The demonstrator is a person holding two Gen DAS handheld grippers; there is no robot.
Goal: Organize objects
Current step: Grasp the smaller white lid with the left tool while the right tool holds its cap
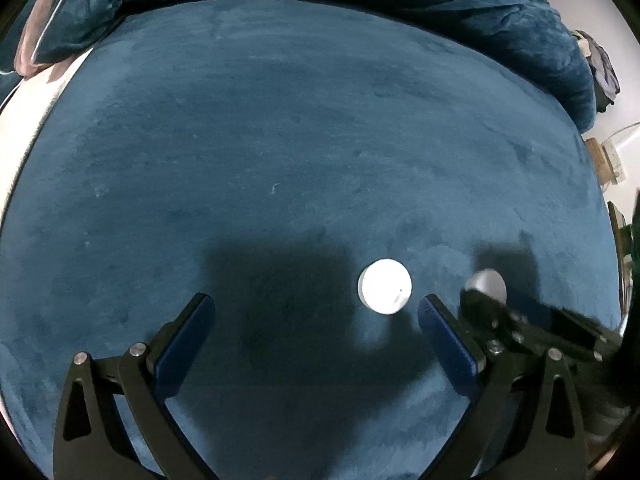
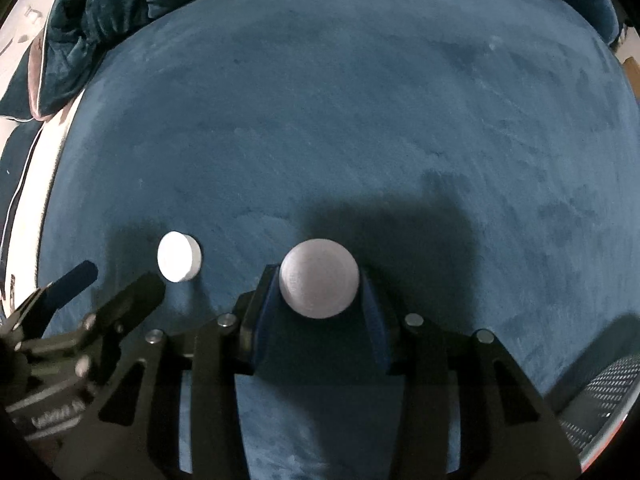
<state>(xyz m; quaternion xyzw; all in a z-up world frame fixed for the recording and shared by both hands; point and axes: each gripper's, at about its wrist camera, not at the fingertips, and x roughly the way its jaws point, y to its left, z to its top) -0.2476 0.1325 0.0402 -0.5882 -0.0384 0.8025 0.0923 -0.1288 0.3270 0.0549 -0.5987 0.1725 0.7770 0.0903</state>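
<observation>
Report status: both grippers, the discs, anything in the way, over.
Right gripper shut on grey disc. Left gripper open, empty. White disc lying loose on blue bedspread, just ahead of left fingers. Nothing in the way.

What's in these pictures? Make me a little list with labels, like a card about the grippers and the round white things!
surface: blue velvety cover
loose disc: white, lying flat on the cover, just ahead of the left gripper, nearer its right finger
held disc: white, pinched between the fingers of the right gripper
left gripper: open, nothing between its fingers
right gripper: shut on a disc
discs: apart, not touching
back edge: rumpled blue blanket
</observation>
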